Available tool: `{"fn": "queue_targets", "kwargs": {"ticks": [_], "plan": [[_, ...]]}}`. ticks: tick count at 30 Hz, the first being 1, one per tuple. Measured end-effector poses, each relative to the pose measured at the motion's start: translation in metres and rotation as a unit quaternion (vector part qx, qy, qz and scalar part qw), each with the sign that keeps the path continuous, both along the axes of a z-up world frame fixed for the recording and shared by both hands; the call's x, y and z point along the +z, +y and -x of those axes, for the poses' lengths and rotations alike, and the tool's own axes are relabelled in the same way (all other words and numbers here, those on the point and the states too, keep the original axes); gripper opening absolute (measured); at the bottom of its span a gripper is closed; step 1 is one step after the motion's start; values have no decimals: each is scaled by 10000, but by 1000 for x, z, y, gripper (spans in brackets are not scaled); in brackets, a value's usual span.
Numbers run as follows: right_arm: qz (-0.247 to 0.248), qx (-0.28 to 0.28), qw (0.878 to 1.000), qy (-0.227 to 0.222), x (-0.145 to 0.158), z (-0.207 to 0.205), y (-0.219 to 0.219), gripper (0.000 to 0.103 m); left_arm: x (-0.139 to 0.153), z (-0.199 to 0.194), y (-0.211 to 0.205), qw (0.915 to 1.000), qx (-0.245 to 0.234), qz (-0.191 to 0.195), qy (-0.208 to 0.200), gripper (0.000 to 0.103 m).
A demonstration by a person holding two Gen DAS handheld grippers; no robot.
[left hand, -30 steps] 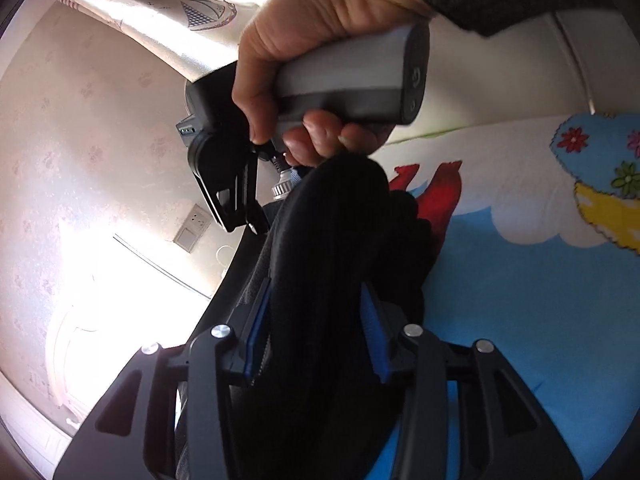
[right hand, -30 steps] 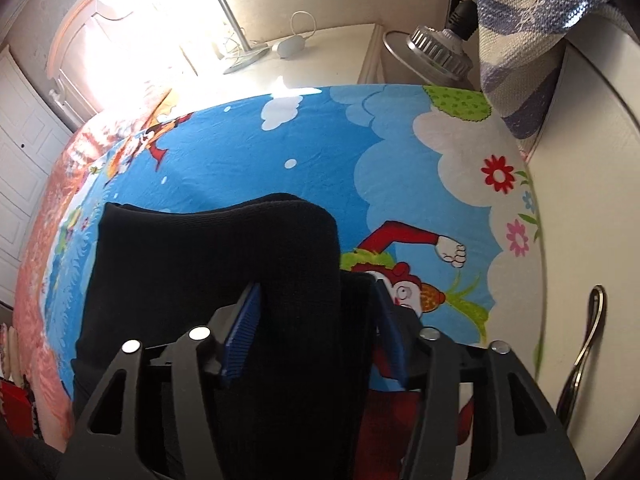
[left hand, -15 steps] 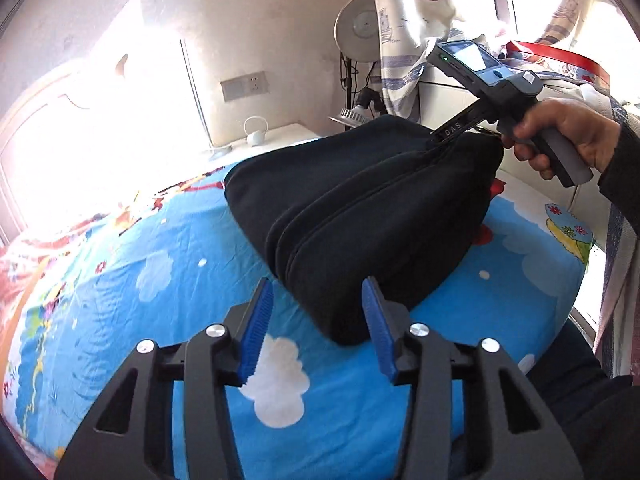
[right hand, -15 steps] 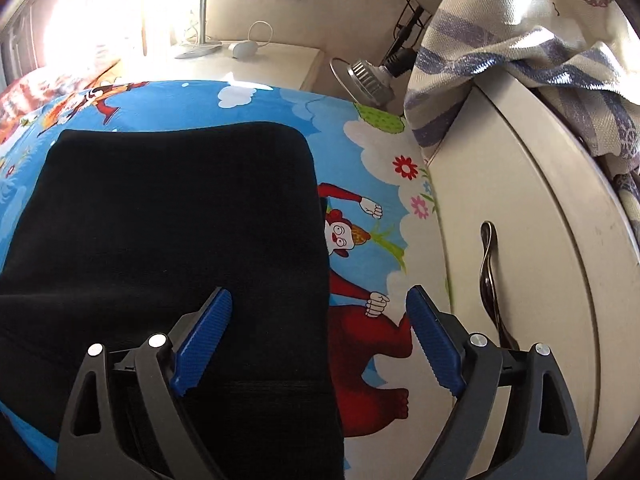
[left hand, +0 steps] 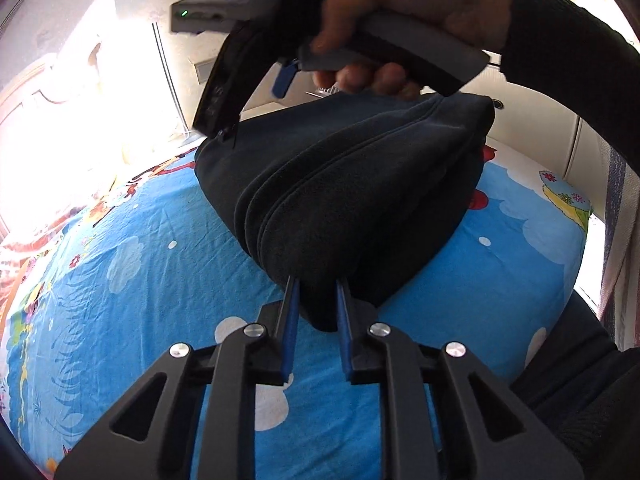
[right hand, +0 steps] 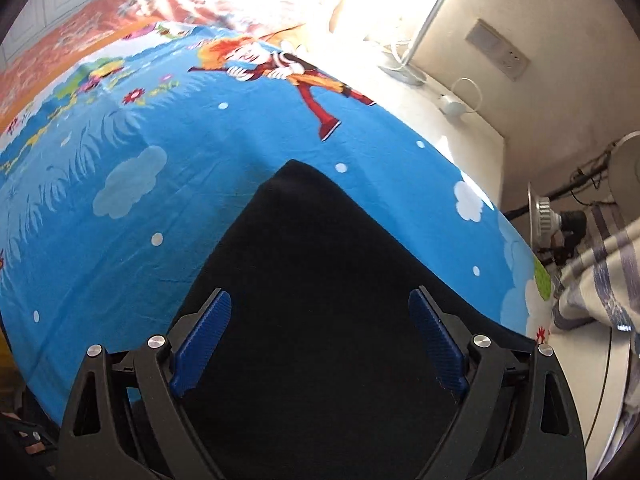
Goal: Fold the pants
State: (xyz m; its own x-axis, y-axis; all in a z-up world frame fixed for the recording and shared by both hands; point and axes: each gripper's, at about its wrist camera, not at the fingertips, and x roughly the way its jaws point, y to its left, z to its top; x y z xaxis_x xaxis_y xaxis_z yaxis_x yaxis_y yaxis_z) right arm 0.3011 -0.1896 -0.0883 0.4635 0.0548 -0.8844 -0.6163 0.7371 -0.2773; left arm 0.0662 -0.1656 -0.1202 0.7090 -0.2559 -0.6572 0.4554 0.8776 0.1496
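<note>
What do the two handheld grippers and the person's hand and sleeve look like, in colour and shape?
The left gripper has black angular fingers with cut-out openings, silver screws and ribbed blue pads. The right gripper is built the same way. Seen from the left wrist camera, the right gripper has a grey handle and a small lit green light. The right hand is bare, with a black sleeve.

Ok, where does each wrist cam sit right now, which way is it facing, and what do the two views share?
Left wrist: behind the left gripper, facing across the bed; its fingers pinch the near edge of the pants. The right hand and the sleeve show above.
Right wrist: behind the right gripper, angled down over the pants toward the bed's far side and the nightstand; jaws wide, nothing held; no hand shows.
Shared: the pants, the bed and the wall socket.
</note>
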Motion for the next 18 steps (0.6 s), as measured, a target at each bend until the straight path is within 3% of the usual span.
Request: {"fn": "queue_targets", "kwargs": {"ticks": [3,5,12,16,18], "plan": [[718,58,9972,-222,-32,-11,18,86,2,9,-10,9989,-289,-335,-125,7],[554,-126,9982,-190,-39,-18,14,87,4,15,-15,9989,-339,-309,-89,5],[233,-486,9960,-710,-40,-12,6,91,-2,18,-23,9984,-349,-421,-149,2],[-182,-747,9875,-1373,0,10,-13,89,-5,25,-29,9963,-450,-677,-277,2],[-984,-774,9861,-1095,24,35,-38,89,-9,27,-31,9950,-462,-821,-347,2]]}}
